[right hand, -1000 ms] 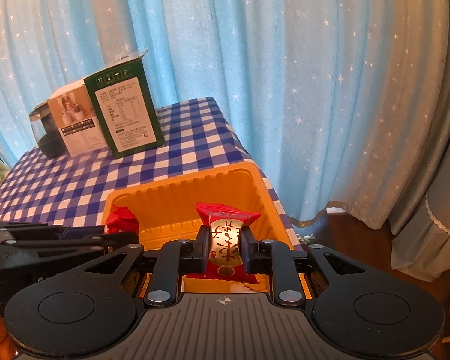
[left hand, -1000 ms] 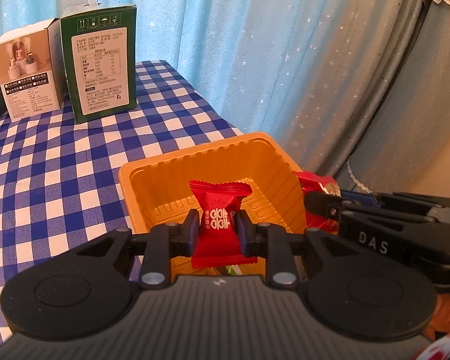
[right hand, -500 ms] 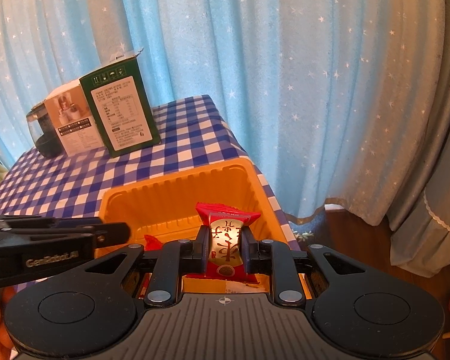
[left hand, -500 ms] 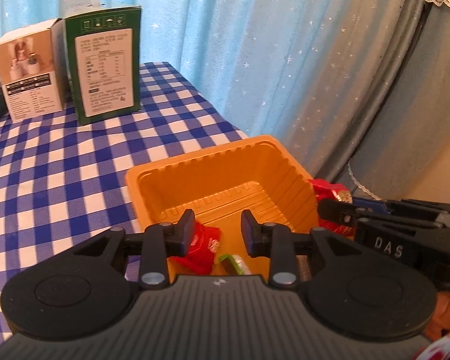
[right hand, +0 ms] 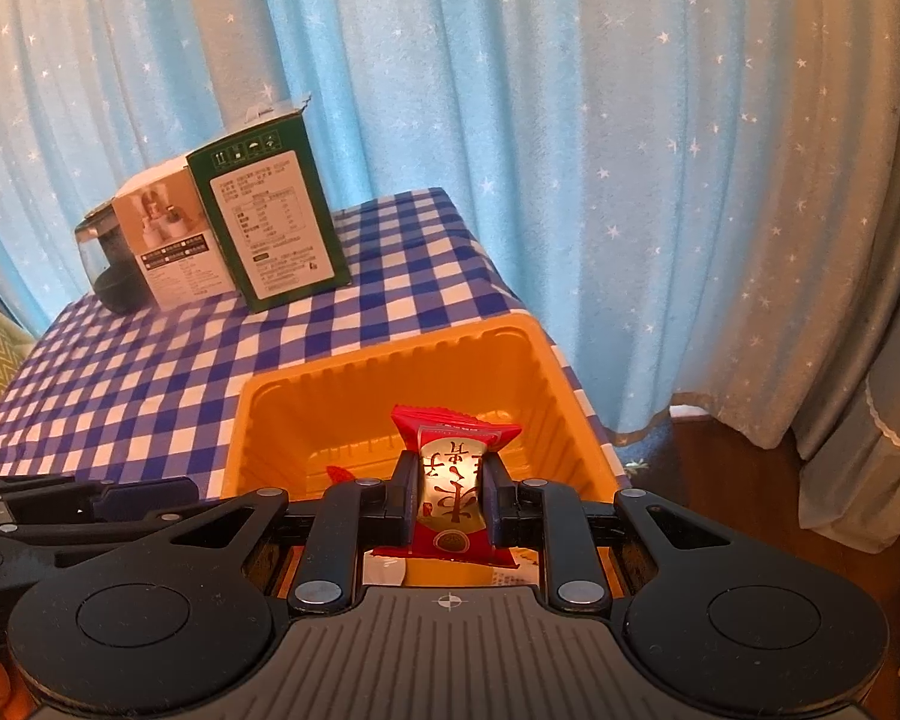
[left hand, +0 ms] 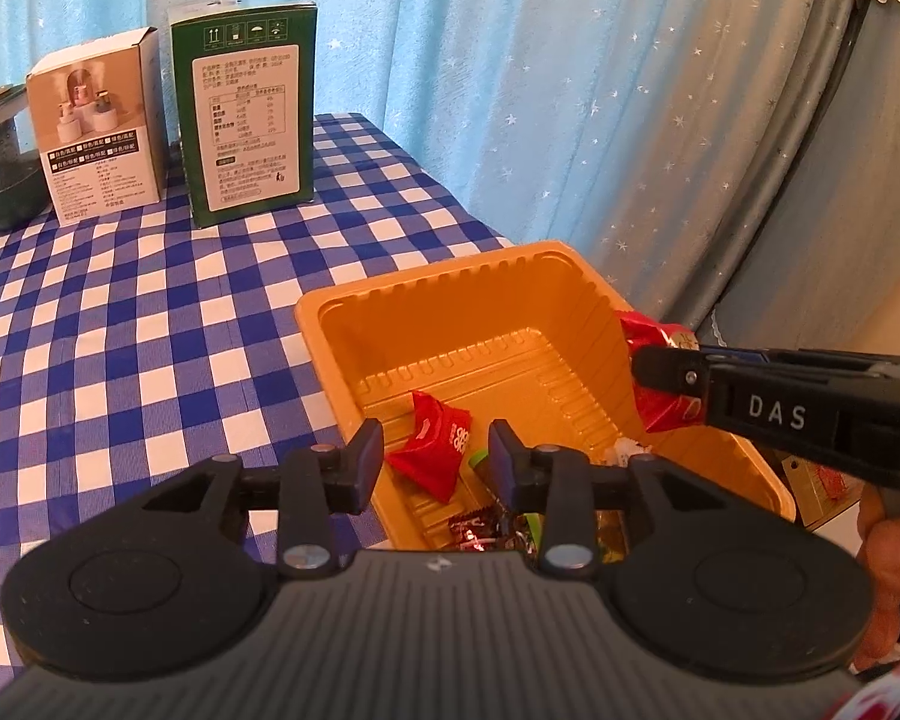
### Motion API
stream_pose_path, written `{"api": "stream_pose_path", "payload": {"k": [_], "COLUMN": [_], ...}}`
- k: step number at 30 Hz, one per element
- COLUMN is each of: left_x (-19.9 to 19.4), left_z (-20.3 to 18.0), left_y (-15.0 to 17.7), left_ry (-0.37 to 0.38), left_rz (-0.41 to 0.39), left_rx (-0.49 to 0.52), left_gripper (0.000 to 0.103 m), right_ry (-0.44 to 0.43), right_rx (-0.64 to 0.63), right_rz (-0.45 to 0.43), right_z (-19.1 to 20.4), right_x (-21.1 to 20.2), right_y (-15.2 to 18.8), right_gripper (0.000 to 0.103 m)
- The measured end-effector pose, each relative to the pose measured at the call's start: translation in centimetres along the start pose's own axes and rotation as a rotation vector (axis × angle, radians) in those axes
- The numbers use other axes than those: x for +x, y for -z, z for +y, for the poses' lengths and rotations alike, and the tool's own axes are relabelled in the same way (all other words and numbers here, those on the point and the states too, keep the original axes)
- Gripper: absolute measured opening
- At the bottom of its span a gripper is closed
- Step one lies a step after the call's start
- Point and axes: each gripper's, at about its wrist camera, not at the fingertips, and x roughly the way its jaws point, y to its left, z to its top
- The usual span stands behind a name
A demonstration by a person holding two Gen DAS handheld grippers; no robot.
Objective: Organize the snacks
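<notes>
The left gripper (left hand: 437, 456) hangs over the near end of the orange plastic tray (left hand: 450, 282); its jaws have just been opening and stand apart with nothing between them. Just ahead of and below its fingertips, 1 red candy packet (left hand: 435, 444) lies loose on the tray floor beside other wrapped sweets (left hand: 480, 531), apparently let go so it would land inside. To its right, the right gripper (right hand: 448, 492) is clamped on an upright red snack packet with a white label (right hand: 453, 480), held over the tray's near wall, probably so it can be dropped in too.
</notes>
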Motion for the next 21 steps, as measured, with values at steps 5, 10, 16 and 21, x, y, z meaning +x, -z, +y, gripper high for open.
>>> {"api": "stream_pose_path", "payload": {"k": [5, 10, 16, 21], "left_x": [0.0, -0.3, -1.7, -3.4], "left_z": [0.3, 0.4, 0.8, 0.9], "left_y": [0.3, 0.5, 1.1, 2.1], "left_ry": [0.001, -0.010, -0.017, -0.025], "left_rz": [0.005, 0.002, -0.011, -0.024], "left_rx": [-0.005, 0.003, -0.002, -0.024], "left_gripper": [0.035, 0.040, 0.050, 0.064], "right_ry": [-0.011, -0.058, -0.055, -0.025], "right_rx": [-0.005, -0.007, 0.067, 0.098], "right_rz": [0.022, 0.024, -0.017, -0.014], "right_z": [0.3, 0.5, -0.7, -1.7], "right_x": [0.6, 1.2, -0.3, -2.4], "right_y": [0.1, -0.5, -0.5, 0.5], "right_gripper": [0.022, 0.024, 0.047, 0.047]}}
